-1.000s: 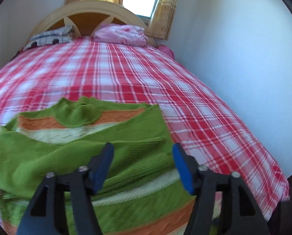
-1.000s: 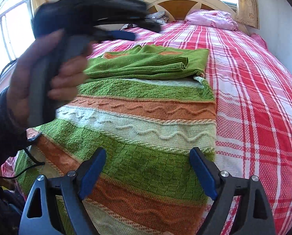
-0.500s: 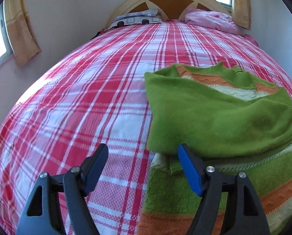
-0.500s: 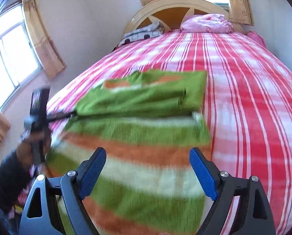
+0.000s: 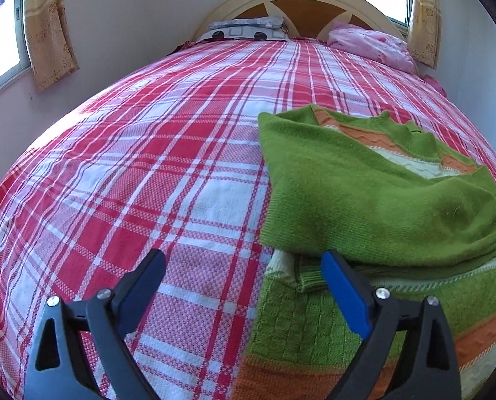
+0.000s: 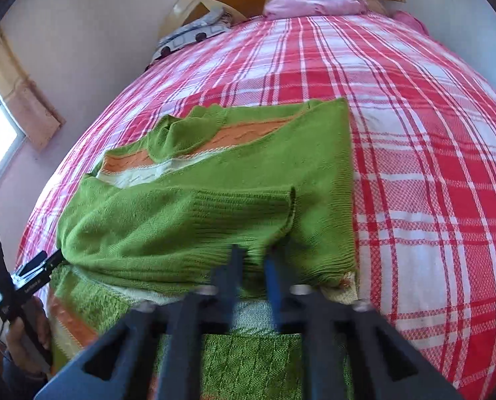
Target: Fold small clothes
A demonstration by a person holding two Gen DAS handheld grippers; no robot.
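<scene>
Two tongs in view, one per hand. Left tongs [image 5: 243, 288]: released, blue-padded fingers spread wide, one over bare bedspread, the other over the near left edge of the sweater, nothing between them. Right tongs [image 6: 252, 268]: fingers drawn nearly together, blurred, at the lower edge of the folded sleeve layer; whether knit is pinched between them cannot be told. One sweater [image 5: 364, 200], green with orange and cream bands, lies flat on the bed, toward its right side in the left view, collar pointing to the headboard, both sleeves folded across the chest. One bedspread [image 5: 148, 166], red-and-white plaid, covers the whole bed. At the head: one grey patterned pillow [image 5: 248, 30] on the left, one pink bundle [image 5: 371, 45] on the right, both against one arched headboard [image 5: 301, 3]. Tan curtains [image 5: 48, 33] hang at the windows.
</scene>
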